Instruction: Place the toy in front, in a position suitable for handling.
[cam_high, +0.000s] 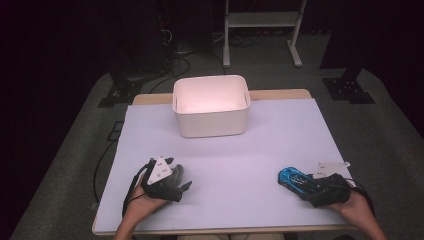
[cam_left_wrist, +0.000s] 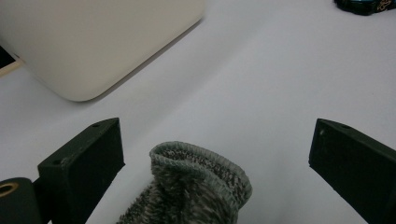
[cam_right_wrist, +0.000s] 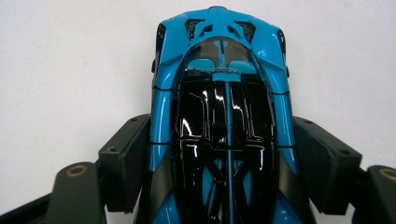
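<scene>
Item one, my left tongs (cam_high: 176, 176): held low at the near left of the table (cam_high: 225, 150), jaws spread wide. Between them lies a grey knitted sock (cam_left_wrist: 191, 186), its ribbed cuff standing open; in the left gripper view neither jaw touches it.

Item two, white bin (cam_high: 211, 105): rectangular, open-topped, at the far middle of the table, well apart from both hands. Its rounded corner fills the upper left of the left gripper view.

Item three, blue toy car (cam_right_wrist: 219, 116): glossy blue with a black canopy, resting on the table at the near right, nose pointing away from my hand.

Item four, my right tongs (cam_high: 305, 182): one jaw along each flank of the car, pads against its sides, pinching it around the middle.
</scene>
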